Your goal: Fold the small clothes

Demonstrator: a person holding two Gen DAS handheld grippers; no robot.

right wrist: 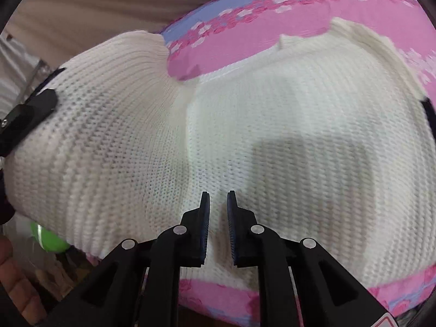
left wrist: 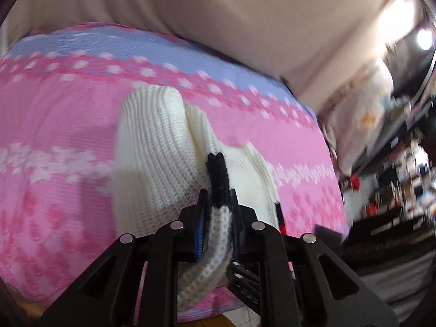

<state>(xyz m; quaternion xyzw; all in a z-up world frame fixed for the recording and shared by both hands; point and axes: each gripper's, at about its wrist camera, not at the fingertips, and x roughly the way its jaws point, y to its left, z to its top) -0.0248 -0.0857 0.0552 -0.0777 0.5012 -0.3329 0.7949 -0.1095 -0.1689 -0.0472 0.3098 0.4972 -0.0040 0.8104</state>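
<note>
A white knit sweater lies on a pink and blue patterned blanket. My left gripper is shut on a fold of it that has a black trim, and this part is raised off the blanket. In the right wrist view the sweater fills the frame. Its left part is lifted, with a left gripper finger on its edge. My right gripper hangs just over the sweater near its lower hem. Its pads stand a narrow gap apart and only the knit shows between them.
Beige fabric rises behind the blanket. Cluttered shelves and a bag stand off to the right. A green object and a person's fingers show below the lifted knit. The blanket's near edge runs under my right gripper.
</note>
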